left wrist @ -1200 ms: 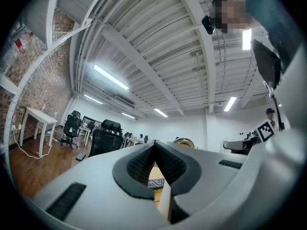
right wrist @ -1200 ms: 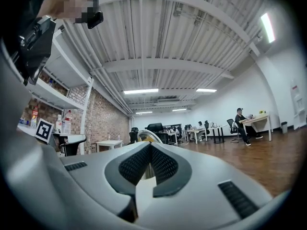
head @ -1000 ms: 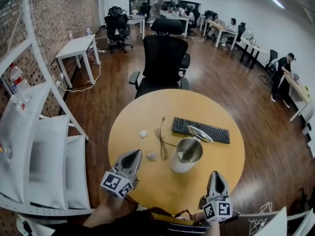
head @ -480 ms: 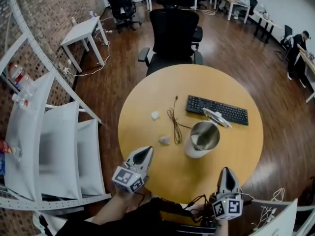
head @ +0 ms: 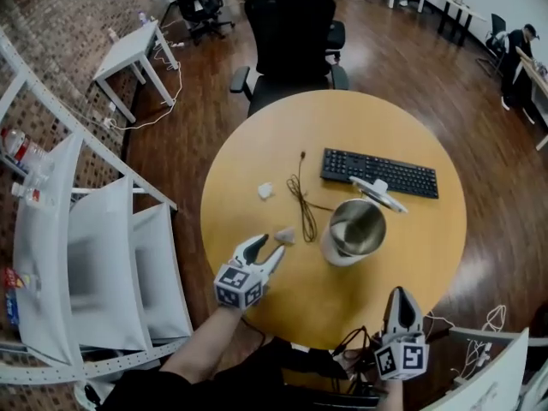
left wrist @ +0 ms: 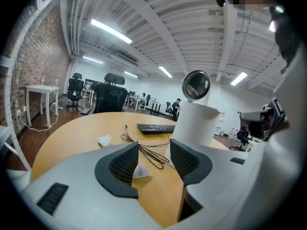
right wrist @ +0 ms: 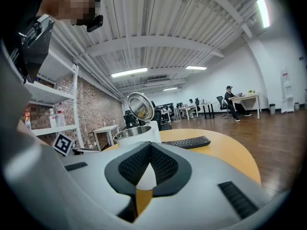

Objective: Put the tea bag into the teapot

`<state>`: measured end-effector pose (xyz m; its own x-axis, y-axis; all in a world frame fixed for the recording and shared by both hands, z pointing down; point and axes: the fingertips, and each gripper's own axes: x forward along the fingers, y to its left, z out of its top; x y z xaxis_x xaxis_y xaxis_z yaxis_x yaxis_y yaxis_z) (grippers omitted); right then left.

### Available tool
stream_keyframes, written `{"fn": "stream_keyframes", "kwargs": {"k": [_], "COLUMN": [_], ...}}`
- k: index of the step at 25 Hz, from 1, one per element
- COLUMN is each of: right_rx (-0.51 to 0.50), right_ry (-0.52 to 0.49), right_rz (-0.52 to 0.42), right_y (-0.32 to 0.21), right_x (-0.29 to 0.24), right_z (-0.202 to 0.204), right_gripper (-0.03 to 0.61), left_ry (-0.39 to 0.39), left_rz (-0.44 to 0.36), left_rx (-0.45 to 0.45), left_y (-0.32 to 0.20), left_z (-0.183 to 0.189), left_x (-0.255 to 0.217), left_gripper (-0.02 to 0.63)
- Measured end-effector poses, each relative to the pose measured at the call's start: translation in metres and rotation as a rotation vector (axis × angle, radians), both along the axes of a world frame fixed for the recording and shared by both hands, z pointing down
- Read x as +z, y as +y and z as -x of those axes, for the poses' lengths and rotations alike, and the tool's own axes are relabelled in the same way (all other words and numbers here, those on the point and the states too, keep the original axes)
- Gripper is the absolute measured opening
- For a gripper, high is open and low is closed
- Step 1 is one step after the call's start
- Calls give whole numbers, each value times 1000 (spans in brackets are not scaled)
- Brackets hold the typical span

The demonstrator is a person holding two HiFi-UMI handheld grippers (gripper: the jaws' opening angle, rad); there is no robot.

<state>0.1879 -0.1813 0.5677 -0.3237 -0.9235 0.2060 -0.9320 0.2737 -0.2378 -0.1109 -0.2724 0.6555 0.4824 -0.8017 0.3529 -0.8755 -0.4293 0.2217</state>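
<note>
A small white tea bag [head: 284, 235] [left wrist: 140, 171] lies on the round wooden table [head: 257, 144], left of the white teapot [head: 353, 229] [left wrist: 194, 123] [right wrist: 136, 133]. The pot's lid [head: 377, 191] is flipped up and its steel inside shows. My left gripper [head: 265, 250] [left wrist: 154, 145] is low over the table; its jaws have just been opening and now stand open. The tea bag rests on the table just ahead of the tips, close to the left jaw, with no pad pressing it. My right gripper [head: 401, 300] [right wrist: 150, 148] hovers shut and empty at the near table edge, pointing at the teapot.
A second small white packet [head: 265, 190] [left wrist: 104, 140] lies farther left. A black cable [head: 301, 202] [left wrist: 144, 147] runs between tea bag and teapot. A black keyboard [head: 379, 173] [right wrist: 187, 143] sits behind the pot, a black office chair [head: 291, 32] beyond the table, and white shelving [head: 94, 255] at left.
My left gripper has come down and forward to the tea bag, and its jaws have gone from shut to open. The right gripper sank slightly and stays shut.
</note>
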Motion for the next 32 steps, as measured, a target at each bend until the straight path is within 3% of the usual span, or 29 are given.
{"fn": "stream_keyframes", "kwargs": {"k": [5, 7, 12, 18, 19, 21, 25, 32], "right_rx": [59, 87, 148, 210, 214, 217, 202, 148], "right_ry": [7, 9, 28, 55, 59, 65, 63, 62], "right_rz": [-2, 6, 21, 26, 27, 27, 16, -64], "right_y": [11, 17, 35, 55, 56, 56, 56, 42], "right_x": [-4, -1, -1, -9, -9, -9, -15, -46], "right_z": [-13, -19, -30, -43, -44, -44, -43, -37], "right_gripper": [8, 8, 8, 8, 8, 8, 8, 8], "left_ry": [-108, -162, -229, -325, -354, -387, -311, -195], "left_rz": [117, 156, 247, 273, 272, 278, 258, 63], "left_rx": [54, 83, 76, 86, 79, 60, 63, -10], "left_y": [-24, -33, -48, -50, -51, -52, -47, -51], "left_z": [-4, -7, -5, -6, -4, 3, 1, 15], "left_x": [50, 69, 109, 126, 128, 131, 111, 20], "left_gripper": [202, 264, 276, 274, 268, 151, 107, 106]}}
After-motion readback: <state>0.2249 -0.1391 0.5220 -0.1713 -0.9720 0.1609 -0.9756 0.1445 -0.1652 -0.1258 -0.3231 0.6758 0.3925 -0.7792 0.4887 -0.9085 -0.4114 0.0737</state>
